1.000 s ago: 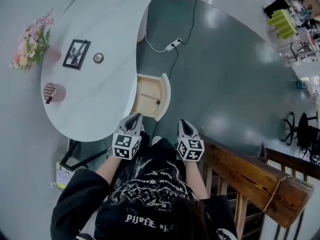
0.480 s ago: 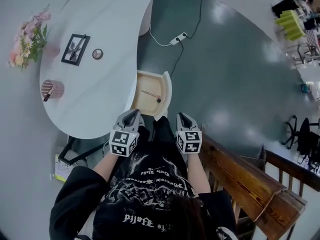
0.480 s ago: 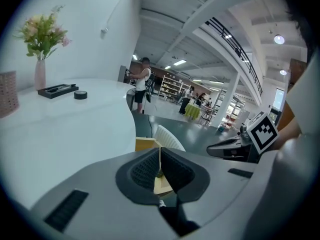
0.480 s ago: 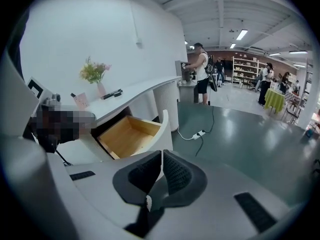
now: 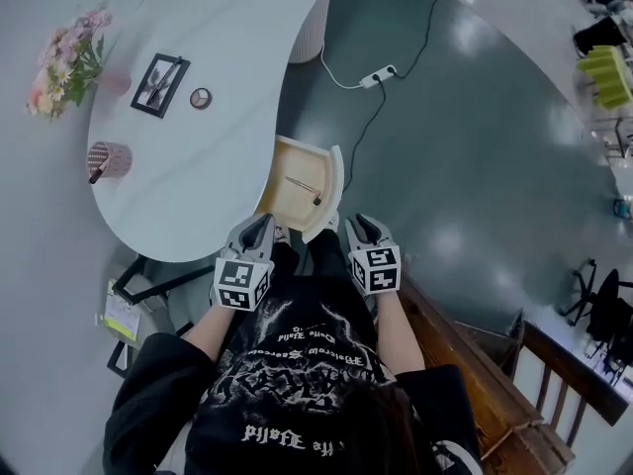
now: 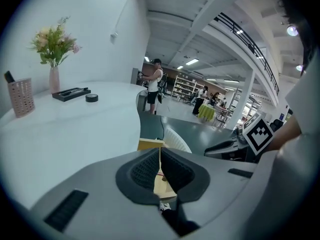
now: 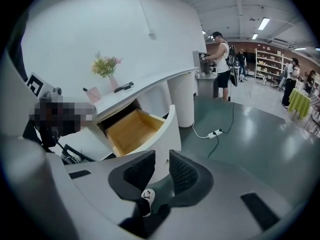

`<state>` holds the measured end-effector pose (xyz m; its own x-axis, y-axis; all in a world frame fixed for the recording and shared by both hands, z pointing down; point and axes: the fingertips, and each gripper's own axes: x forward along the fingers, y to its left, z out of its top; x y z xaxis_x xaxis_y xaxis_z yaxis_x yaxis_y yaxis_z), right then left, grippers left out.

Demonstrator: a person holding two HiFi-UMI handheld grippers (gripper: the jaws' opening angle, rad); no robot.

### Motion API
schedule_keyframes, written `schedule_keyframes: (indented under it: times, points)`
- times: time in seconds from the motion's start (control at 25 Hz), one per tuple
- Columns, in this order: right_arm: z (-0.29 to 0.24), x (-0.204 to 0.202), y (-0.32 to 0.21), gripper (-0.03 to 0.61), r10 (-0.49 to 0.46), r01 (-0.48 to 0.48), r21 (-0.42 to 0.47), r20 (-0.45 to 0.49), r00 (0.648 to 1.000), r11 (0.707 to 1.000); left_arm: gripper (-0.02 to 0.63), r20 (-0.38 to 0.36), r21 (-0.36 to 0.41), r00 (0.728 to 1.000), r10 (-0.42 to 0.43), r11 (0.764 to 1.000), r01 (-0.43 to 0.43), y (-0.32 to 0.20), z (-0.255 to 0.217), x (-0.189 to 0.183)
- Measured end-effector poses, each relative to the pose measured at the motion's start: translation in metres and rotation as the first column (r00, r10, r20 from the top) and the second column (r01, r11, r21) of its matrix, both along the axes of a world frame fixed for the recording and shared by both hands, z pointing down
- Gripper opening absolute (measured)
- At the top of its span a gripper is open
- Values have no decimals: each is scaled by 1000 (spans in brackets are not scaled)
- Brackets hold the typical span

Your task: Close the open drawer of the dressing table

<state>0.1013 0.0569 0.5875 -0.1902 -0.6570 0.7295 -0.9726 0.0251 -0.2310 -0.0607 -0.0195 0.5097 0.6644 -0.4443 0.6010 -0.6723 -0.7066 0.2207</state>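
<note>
Hovering just short of the drawer (image 5: 282,206), both claws are clear of it. The left claw (image 5: 259,229) has its jaws pressed together on nothing. The right claw (image 5: 358,228) has just been opening its jaws, which stand apart and empty. Beyond them the drawer juts out from under the bench (image 5: 188,196), its curved white front untouched. I'd say closing hasn't begun: the whole push remains.
</note>
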Motion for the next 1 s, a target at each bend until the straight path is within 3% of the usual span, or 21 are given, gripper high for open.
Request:
schedule_keyframes:
  times: [0.2,0.32,0.64,1.0]
  points:
    - [15,-2,-15,145,-125,125,-19,17,992,992,28,47,0,998,-52,999,52,-2,3,-3]
    - [24,-3,-23,160,-236,236,-33,-8,972,971,28,72,-4,995,-69,998,70,-4,7,-3]
    - [57,-4,-35,170,-487,478,-118,-61,871,870,28,137,4,984,-116,993,117,-11,10,-9]
    - [98,-9,-38,169,-630,610,-197,-63,774,768,28,200,3,970,-139,990,142,-3,17,-12]
